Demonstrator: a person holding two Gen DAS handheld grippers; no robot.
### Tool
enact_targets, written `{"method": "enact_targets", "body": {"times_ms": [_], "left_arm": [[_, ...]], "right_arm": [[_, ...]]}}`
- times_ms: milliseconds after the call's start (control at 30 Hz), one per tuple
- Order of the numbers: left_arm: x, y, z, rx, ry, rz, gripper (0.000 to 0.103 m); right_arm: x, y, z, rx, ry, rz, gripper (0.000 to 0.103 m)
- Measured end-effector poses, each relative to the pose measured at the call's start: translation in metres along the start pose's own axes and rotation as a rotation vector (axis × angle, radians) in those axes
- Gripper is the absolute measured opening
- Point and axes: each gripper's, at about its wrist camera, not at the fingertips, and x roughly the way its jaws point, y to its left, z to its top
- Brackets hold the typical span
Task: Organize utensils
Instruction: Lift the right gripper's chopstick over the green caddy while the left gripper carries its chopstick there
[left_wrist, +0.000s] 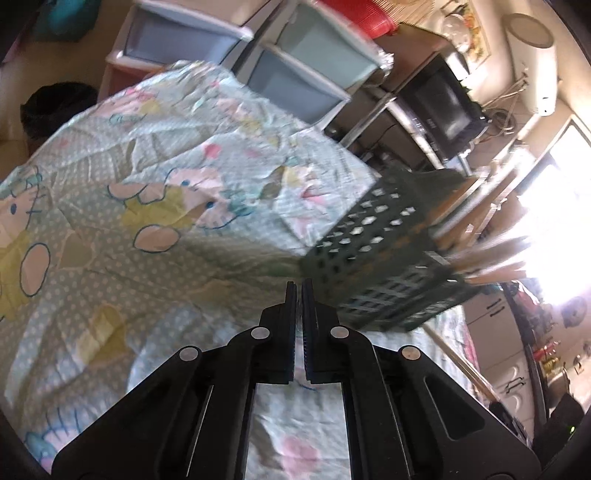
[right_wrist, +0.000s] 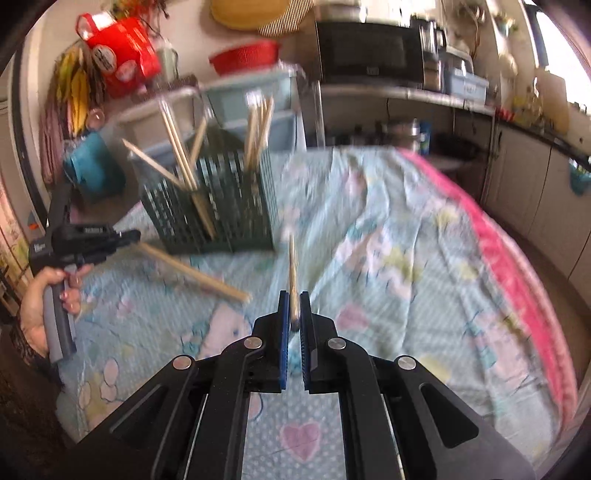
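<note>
Chopsticks are the whole game here, and most of them already stand in the green slotted caddy (left_wrist: 384, 254).

Left wrist view first: the left gripper (left_wrist: 299, 291) has its jaws pressed nearly together with nothing visible between them, so clenched on air as far as I can tell. It's tilted hard, and the caddy sits just ahead and to the right of the fingertips, close but not touching. Wooden chopstick ends (left_wrist: 491, 258) fan out of the caddy's top toward the bright window. Everything rests on a cartoon-print bedsheet (left_wrist: 147, 192). This view is blurry, so I can't count the sticks.

Right wrist view: the right gripper (right_wrist: 294, 306) is clamped on a single chopstick (right_wrist: 293, 269). Its long axis runs almost straight forward out of the jaws, pointing away from the camera toward the caddy (right_wrist: 214, 199), which stands ahead and to the left, well apart from the stick's tip. The caddy has two compartments, both already holding upright or leaning sticks. One loose chopstick (right_wrist: 195, 273) lies diagonally on the sheet between the caddy and the left gripper (right_wrist: 122, 236), which shows at the left edge.

My guess: the held stick has to swing left and tip upright to drop into a compartment. The loose one lies nearer the left hand, so that side looks better placed for it.
</note>
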Motion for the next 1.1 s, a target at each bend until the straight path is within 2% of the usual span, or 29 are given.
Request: {"method": "enact_targets", "body": {"times_ms": [367, 700, 1100], "left_arm": [[-0.056, -0.054, 0.001, 0.087, -0.096, -0.135, 0.001], [-0.079, -0.098, 0.003, 0.165, -0.122, -0.232, 0.001], [-0.095, -0.139, 0.015, 0.262, -0.162, -0.289, 0.001]], "right_arm": [[-0.042, 0.002, 0.036, -0.014, -0.192, 0.084, 0.005], [-0.050, 0.008, 0.056, -0.011, -0.244, 0.136, 0.005], [-0.058, 0.019, 0.075, -0.027, -0.291, 0.186, 0.005]]}}
